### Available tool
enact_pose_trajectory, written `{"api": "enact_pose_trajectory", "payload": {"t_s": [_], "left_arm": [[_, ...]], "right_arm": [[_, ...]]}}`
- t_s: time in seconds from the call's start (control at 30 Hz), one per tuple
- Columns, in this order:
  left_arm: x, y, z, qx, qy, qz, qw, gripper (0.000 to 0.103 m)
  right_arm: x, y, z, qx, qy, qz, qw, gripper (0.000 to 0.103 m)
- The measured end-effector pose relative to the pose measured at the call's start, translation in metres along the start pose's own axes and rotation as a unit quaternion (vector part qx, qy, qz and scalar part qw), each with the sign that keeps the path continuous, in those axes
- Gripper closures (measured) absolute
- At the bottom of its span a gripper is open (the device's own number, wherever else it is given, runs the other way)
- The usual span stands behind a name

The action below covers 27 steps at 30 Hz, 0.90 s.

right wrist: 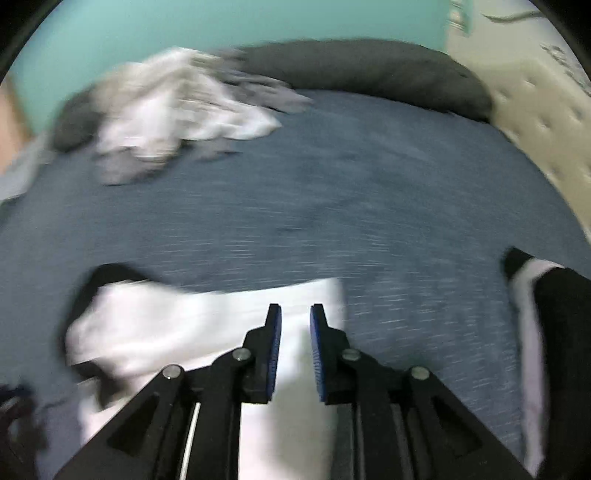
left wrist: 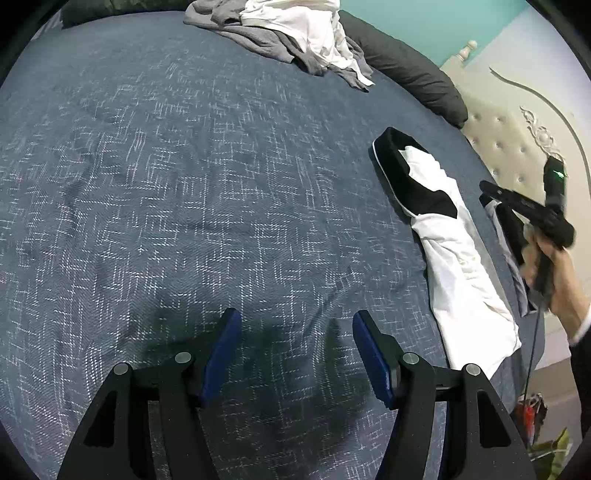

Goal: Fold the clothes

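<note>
Blue-grey woven bedspread (left wrist: 184,184) with pale crosshatch pattern, spread over the whole bed; wide bare expanse across centre and left, free for movement. Far edge bounded by long dark grey bolster pillow (left wrist: 413,77) against teal wall (left wrist: 424,22); right edge bounded by cream tufted headboard (left wrist: 506,140). Unfolded laundry: one heap of grey and white garments (left wrist: 288,33) at far edge, resting partly on the pillow, well apart from both tools. Folded items: one long white and black folded garment (left wrist: 443,236) near right edge of the bed; one second black and white garment (right wrist: 543,332) at the right margin of the right wrist view, details lost to blur. Left gripper (left wrist: 295,325): two black fingers with blue pads, held wide apart above bare bedspread, nothing between them, no contact visible. Right gripper (right wrist: 295,314): narrow gap between the blue pads, parted above the white end of the folded garment, no cloth clamped between them; contact with fabric below not determinable owing to motion blur. From the left wrist view, person's hand (left wrist: 546,266) wrapped around the right tool's handle just beyond the bed's right edge, dark sleeve with white cuff at the wrist. Count: two grippers, one pillow, one loose heap, two folded garments.
</note>
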<state>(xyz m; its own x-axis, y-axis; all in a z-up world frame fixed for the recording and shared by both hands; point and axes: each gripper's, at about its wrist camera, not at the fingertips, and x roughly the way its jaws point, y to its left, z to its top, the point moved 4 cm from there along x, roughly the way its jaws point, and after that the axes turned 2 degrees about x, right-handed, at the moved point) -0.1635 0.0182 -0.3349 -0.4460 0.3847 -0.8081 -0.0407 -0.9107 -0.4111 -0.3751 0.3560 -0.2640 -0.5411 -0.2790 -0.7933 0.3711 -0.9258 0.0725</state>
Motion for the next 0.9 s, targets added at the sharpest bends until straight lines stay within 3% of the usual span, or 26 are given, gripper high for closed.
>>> {"api": "enact_pose_trajectory", "payload": {"t_s": [0.07, 0.2, 0.23, 0.33, 0.57, 0.6, 0.63, 0.73, 0.9], "left_arm": [[-0.001, 0.0, 0.0, 0.002, -0.001, 0.002, 1.0, 0.036], [-0.003, -0.001, 0.0, 0.001, -0.005, 0.003, 1.0, 0.036], [-0.004, -0.001, 0.0, 0.0, -0.005, 0.002, 1.0, 0.036], [-0.004, 0.0, 0.001, -0.003, -0.008, 0.003, 1.0, 0.036], [-0.008, 0.0, 0.003, -0.007, -0.013, 0.0, 0.9999, 0.036], [-0.009, -0.001, 0.003, -0.007, -0.014, 0.0, 0.9999, 0.036], [-0.009, -0.001, 0.003, -0.007, -0.014, -0.001, 0.9999, 0.036], [-0.01, -0.001, 0.002, -0.008, -0.016, 0.0, 0.9998, 0.036], [-0.01, -0.001, 0.002, -0.009, -0.017, 0.001, 0.9998, 0.036]], "right_arm": [[-0.008, 0.031, -0.013, -0.033, 0.008, 0.051, 0.998, 0.085], [-0.012, 0.082, -0.036, -0.096, 0.031, 0.089, 0.991, 0.081], [-0.01, 0.092, -0.041, -0.108, 0.04, 0.097, 0.989, 0.075], [0.001, 0.115, -0.055, -0.136, 0.076, 0.107, 0.982, 0.064], [0.016, 0.137, -0.076, -0.17, 0.107, 0.089, 0.976, 0.064], [0.017, 0.137, -0.078, -0.172, 0.11, 0.087, 0.975, 0.07], [0.019, 0.137, -0.08, -0.174, 0.112, 0.085, 0.975, 0.084], [0.017, 0.136, -0.079, -0.168, 0.111, 0.086, 0.976, 0.096], [-0.005, 0.119, -0.058, -0.11, 0.073, 0.124, 0.983, 0.097]]}}
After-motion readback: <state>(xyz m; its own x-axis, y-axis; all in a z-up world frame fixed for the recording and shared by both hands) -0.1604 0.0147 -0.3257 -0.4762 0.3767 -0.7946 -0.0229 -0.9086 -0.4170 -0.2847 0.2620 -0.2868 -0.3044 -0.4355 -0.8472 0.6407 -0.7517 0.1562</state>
